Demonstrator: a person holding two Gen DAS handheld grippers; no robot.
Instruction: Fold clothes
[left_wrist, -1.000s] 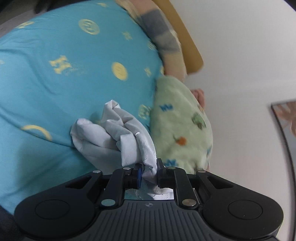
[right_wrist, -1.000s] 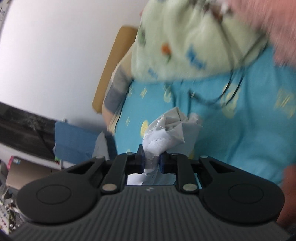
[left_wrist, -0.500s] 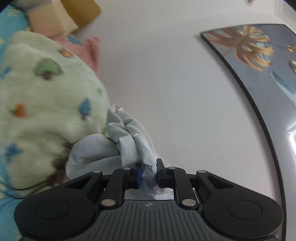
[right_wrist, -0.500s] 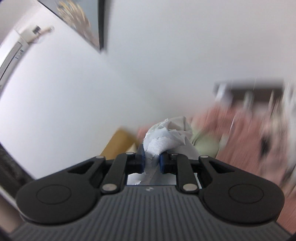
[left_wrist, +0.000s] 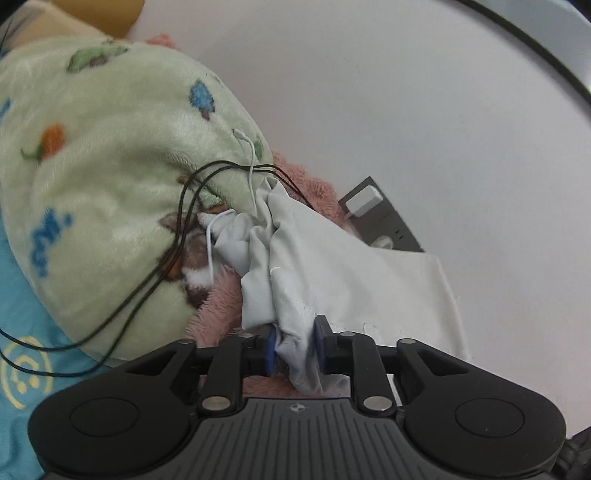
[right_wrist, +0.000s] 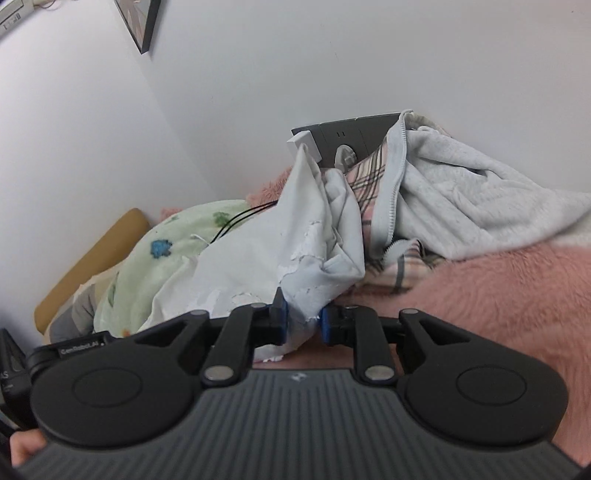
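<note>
White cloth (left_wrist: 332, 258) hangs bunched between both claws above the pink blanket (right_wrist: 480, 295); left claw (left_wrist: 295, 350) and right claw (right_wrist: 302, 321) each pinch a fold, near the green pillow (left_wrist: 110, 166) and black cables (left_wrist: 177, 236)

Left gripper (left_wrist: 294, 349): matte black body, ribbed dark-grey centre panel with small white emblem at top edge. Two round raised discs flank panel. Black linkage bars run from panel to fingers (left_wrist: 270, 350), silver rivets at pivots, blue pads on finger tips.

Right gripper (right_wrist: 302, 319): same build, ribbed panel, emblem, discs, silver rivets, blue-padded fingers (right_wrist: 282, 317). Left of panel, black block with white lettering, partly legible; black cable below it. Bit of hand (right_wrist: 24, 448) at panel's lower left.
</note>
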